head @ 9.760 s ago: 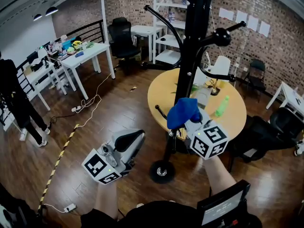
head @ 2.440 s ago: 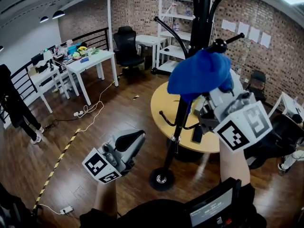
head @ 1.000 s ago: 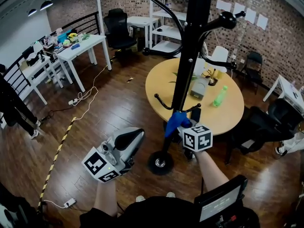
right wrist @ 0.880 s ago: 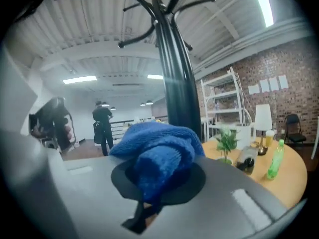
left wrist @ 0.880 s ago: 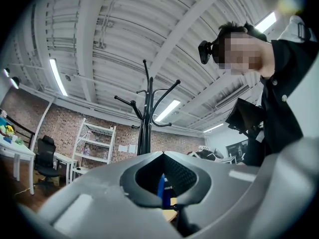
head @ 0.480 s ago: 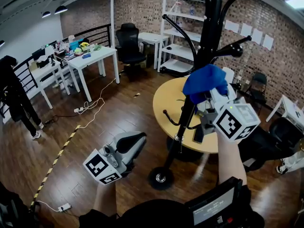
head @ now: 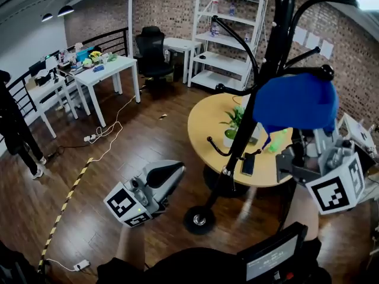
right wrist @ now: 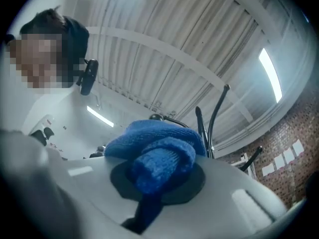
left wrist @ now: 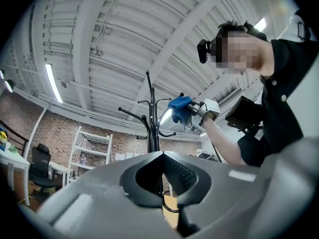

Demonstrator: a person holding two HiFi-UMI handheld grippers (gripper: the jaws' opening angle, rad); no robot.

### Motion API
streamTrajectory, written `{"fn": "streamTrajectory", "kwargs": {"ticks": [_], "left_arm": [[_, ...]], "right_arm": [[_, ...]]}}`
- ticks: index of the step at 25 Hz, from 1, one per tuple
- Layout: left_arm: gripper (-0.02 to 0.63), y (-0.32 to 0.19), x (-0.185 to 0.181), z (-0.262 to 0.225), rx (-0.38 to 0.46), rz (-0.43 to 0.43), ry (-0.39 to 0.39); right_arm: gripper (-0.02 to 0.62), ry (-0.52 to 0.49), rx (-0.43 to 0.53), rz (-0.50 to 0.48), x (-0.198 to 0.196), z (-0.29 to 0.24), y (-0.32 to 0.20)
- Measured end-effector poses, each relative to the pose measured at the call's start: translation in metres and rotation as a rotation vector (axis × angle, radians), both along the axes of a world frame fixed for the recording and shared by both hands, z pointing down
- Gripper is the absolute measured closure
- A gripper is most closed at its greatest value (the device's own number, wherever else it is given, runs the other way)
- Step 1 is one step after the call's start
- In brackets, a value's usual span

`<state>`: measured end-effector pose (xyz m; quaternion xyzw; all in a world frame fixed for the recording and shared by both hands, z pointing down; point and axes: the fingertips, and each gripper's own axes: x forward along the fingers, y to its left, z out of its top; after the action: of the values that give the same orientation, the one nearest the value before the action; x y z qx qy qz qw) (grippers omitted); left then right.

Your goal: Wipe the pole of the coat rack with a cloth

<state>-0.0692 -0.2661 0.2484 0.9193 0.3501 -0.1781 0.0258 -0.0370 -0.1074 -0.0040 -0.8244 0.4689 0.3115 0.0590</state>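
Note:
The black coat rack pole point(head: 249, 120) rises from its round base point(head: 198, 218) beside the yellow table. A blue cloth point(head: 296, 102) is bunched high on the right, its left edge over the pole in the head view. My right gripper point(head: 296, 132) is shut on that cloth point(right wrist: 159, 153), which covers its fingertips. In the left gripper view the cloth point(left wrist: 180, 107) hangs right of the pole point(left wrist: 150, 128), near a hook arm and apart from the pole. My left gripper point(head: 155, 182) is held low at the left, shut point(left wrist: 162, 156) and holding nothing.
A round yellow table point(head: 213, 114) behind the pole carries a potted plant point(head: 232, 126), a green bottle point(head: 273, 139) and a phone point(head: 248, 164). Curved hooks point(head: 234, 34) stick out from the pole. White shelving point(head: 228, 28), white desks point(head: 100, 70) and office chairs stand around.
My right gripper has carried the cloth rightward and up, off the pole's upper part; a second ago it was low near the base. The left gripper has hardly moved.

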Motion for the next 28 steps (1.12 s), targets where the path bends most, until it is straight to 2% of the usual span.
{"fn": "streamTrajectory", "kwargs": {"ticks": [5,9,11,16,20,22,25,28], "left_arm": [[0.614,-0.010,0.028,0.010,-0.030,0.058,-0.035],[0.614,-0.012,0.052,0.009,-0.049,0.124,-0.005],[0.614,-0.010,0.073,0.006,-0.042,0.160,-0.011],[0.614,-0.007,0.117,0.001,0.012,0.266,0.014],[0.614,-0.008,0.163,0.007,0.025,0.349,0.016],[0.614,-0.007,0.174,0.011,0.033,0.434,0.027],[0.614,-0.011,0.177,0.020,0.057,0.596,0.045],[0.614,-0.040,0.185,0.031,0.079,0.700,0.006]], "right_arm": [[0.572,0.087,0.045,0.089,-0.013,-0.009,0.004],[0.572,0.136,-0.007,0.175,-0.009,0.004,0.000],[0.573,0.076,-0.041,0.197,0.015,0.028,-0.005],[0.573,-0.190,-0.067,0.155,0.081,0.108,-0.026],[0.572,-0.253,-0.102,0.190,0.110,0.136,-0.041],[0.572,-0.247,-0.106,0.280,0.116,0.142,-0.044],[0.572,-0.214,-0.073,0.490,0.111,0.147,-0.046],[0.572,-0.206,-0.049,0.694,0.111,0.147,-0.058]]}}
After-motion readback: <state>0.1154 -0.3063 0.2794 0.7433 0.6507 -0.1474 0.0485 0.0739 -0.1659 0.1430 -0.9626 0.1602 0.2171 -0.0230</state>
